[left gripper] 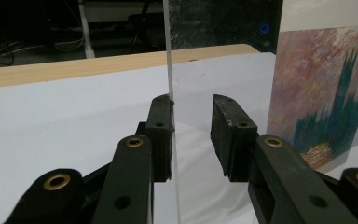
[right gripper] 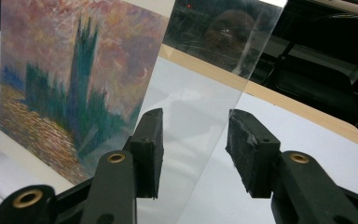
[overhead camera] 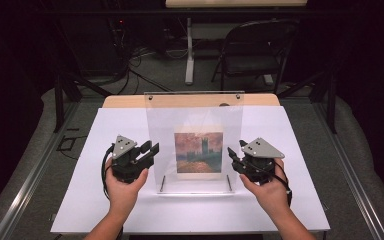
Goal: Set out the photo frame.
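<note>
A clear acrylic panel (overhead camera: 195,112) stands upright on the white surface (overhead camera: 105,200), with a painted landscape print (overhead camera: 199,152) in its lower middle. My left gripper (overhead camera: 150,149) sits at the panel's left edge. In the left gripper view that edge (left gripper: 168,56) runs between the jaws (left gripper: 192,109), close against the left pad (left gripper: 161,135) and clear of the other. My right gripper (overhead camera: 234,150) sits at the panel's right edge. In the right gripper view the sheet (right gripper: 200,70) passes between the jaws (right gripper: 195,122) with a gap left. The print (right gripper: 74,60) lies to their left.
Two thin metal feet (overhead camera: 162,184) prop the panel at its base. The wooden tabletop (overhead camera: 125,101) shows behind the white surface. Farther back on the floor stand a folding chair (overhead camera: 255,50) and a white table leg (overhead camera: 189,55). Dark frame bars flank the table.
</note>
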The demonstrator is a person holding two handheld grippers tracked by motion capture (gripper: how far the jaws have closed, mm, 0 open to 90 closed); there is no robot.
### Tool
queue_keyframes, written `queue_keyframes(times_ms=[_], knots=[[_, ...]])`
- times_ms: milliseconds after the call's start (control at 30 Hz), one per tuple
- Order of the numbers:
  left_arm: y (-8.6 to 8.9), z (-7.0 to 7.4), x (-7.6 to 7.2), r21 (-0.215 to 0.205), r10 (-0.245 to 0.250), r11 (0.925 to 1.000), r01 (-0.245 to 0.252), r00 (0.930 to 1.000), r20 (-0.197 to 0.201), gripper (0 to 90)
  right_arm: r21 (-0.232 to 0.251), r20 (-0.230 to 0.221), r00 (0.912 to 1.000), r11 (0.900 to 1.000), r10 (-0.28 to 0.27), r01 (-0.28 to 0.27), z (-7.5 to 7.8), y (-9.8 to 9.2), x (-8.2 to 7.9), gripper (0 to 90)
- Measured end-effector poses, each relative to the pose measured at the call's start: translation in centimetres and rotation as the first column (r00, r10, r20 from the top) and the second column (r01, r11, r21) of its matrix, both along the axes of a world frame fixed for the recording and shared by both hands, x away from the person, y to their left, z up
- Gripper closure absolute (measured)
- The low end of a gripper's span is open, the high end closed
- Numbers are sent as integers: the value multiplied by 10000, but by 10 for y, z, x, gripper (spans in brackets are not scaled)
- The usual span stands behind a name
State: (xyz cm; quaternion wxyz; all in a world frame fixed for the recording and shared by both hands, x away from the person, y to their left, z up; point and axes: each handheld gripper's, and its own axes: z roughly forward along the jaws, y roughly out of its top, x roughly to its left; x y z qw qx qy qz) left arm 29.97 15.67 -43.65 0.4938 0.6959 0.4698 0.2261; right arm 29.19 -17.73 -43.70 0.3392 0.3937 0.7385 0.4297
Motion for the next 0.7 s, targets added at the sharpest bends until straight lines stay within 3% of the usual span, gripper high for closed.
queue_keyframes(times_ms=[433,700], knots=[[5,-3,-15,-224,-273,9994,275,9995,126,688,350,36,9998,9992,191,-192,-1,-4,-15,567],[3,-5,-26,-91,-205,9997,208,9995,254,671,394,51,9997,9990,228,-230,-2,-4,-23,567]])
